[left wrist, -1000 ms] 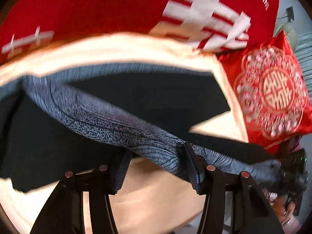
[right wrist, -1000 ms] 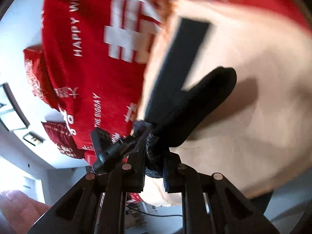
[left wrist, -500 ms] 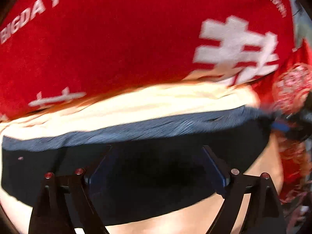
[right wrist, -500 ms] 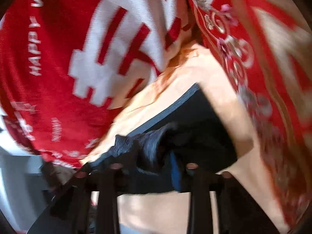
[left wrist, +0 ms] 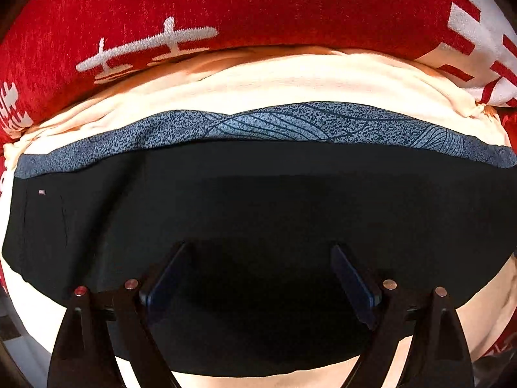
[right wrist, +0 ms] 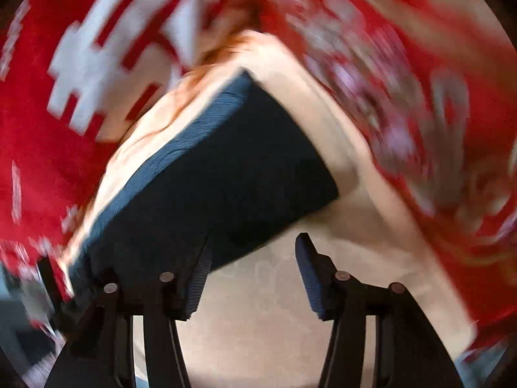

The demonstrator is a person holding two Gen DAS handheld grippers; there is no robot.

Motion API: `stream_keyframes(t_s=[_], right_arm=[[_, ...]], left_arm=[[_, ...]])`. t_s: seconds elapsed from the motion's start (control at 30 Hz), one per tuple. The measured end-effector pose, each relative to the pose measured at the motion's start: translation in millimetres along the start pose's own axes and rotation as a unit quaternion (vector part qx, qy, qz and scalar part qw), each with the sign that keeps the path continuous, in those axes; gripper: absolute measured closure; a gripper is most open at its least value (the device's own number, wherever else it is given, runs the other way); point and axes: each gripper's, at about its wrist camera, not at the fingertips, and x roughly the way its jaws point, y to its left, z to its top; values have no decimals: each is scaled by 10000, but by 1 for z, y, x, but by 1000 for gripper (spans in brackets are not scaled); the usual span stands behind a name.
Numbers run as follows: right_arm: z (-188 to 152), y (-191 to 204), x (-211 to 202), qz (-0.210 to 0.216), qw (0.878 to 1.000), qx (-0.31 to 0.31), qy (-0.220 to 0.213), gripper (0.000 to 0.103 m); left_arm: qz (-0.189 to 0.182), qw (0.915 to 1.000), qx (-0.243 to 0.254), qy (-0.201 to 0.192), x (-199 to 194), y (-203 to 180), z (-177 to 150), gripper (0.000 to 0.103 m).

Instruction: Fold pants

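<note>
On a cream sheet [left wrist: 290,84] that covers the surface below, the black pants [left wrist: 258,200] lie folded into a broad flat band, with the blue-grey patterned waistband [left wrist: 290,126] running along the far edge. Behind the sheet rises a red blanket [left wrist: 258,6] with white characters woven into it.

In the left wrist view the left gripper [left wrist: 258,278] points almost straight down over the near part of the pants. Its fingers [left wrist: 161,281] stand wide apart and released; the black cloth lies under the gap between them, flat and not pinched by either pad.

The right wrist view is heavily smeared by motion. There the pants [right wrist: 226,168] show as a dark slab lying at a slant on the sheet [right wrist: 258,307], their blue-grey edge [right wrist: 181,148] towards the red blanket [right wrist: 48,145]. A red cushion with a pale ornamental pattern [right wrist: 404,103] lies to the right, past the edge of the sheet. The right gripper [right wrist: 252,258] is tilted steeply down at the near corner of the pants, and its jaws are opening. The left finger [right wrist: 197,278] sits over or against the edge of the dark cloth, though the blur makes it hard to say whether it touches. The right finger [right wrist: 310,278] is clear over bare sheet. Only sheet shows in the gap between them, so nothing is grasped.
</note>
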Motion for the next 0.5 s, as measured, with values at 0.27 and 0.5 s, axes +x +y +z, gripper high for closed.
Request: stream_keyframes(t_s=[0.27, 0.5], right_arm=[[25, 13, -14, 170, 9963, -367, -757, 95], [24, -23, 22, 24, 9999, 21, 120, 91]], left_arm=[[-28, 9998, 9, -190, -7, 10, 5, 13], [64, 9998, -97, -160, -10, 22, 14, 13]])
